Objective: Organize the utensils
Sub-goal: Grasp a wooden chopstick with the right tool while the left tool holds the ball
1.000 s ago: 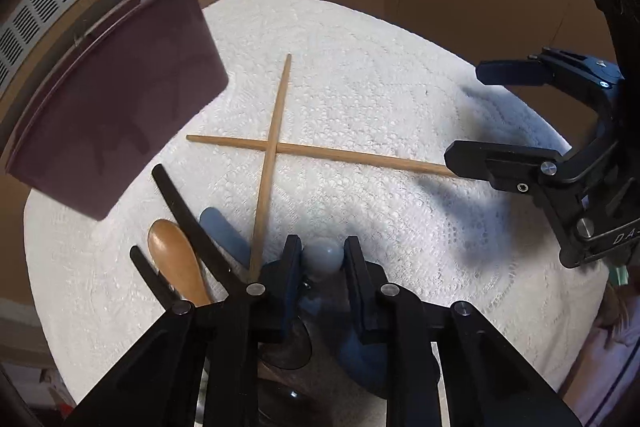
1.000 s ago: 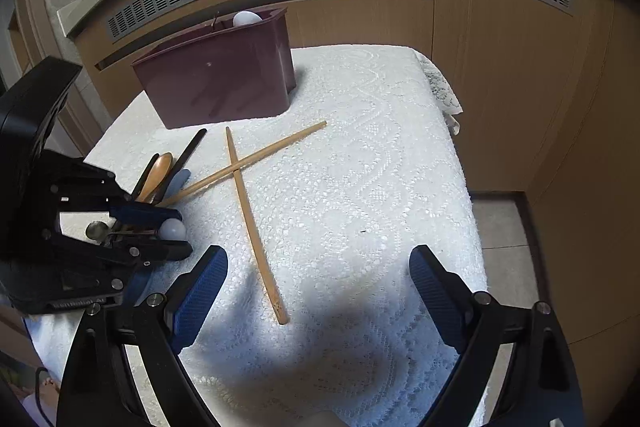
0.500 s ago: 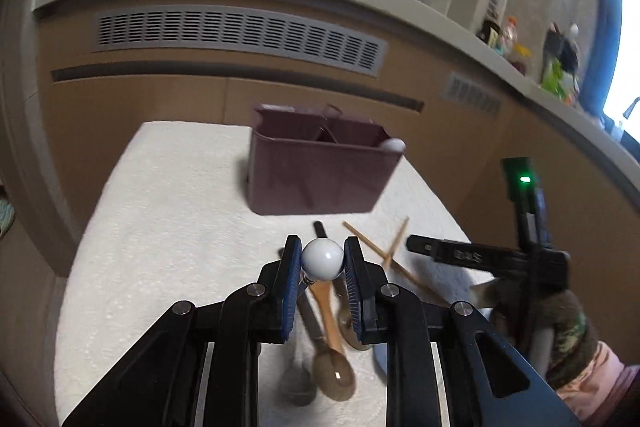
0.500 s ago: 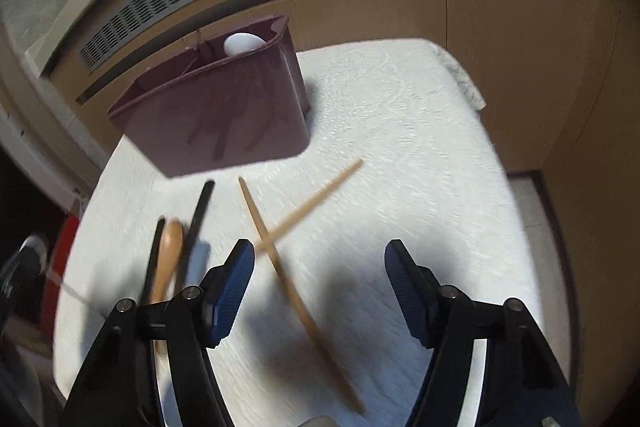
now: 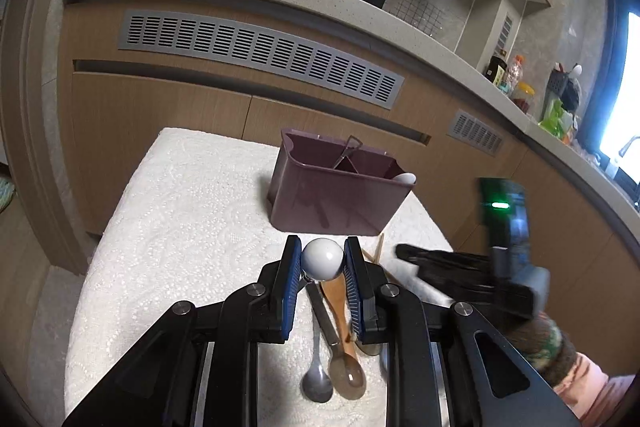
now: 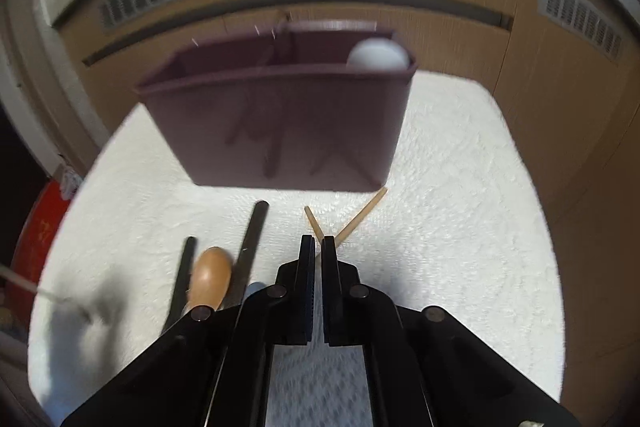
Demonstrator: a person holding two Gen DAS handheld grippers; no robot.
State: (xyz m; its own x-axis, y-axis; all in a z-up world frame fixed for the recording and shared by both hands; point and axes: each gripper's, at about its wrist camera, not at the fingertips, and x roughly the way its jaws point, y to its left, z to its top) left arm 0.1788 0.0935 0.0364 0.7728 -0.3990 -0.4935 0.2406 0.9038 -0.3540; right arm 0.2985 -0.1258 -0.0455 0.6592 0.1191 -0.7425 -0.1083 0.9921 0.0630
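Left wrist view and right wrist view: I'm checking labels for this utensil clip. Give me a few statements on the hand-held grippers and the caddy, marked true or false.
1. The left hand-held gripper grips a white ball end. True.
2. The right hand-held gripper is wide open. False: its jaws are nearly together around a chopstick.
3. The caddy is lying on its side. False: it stands upright on the white cloth.
4. A white ball end shows in the caddy's right compartment. True.
5. A wooden spoon lies on the cloth. True.
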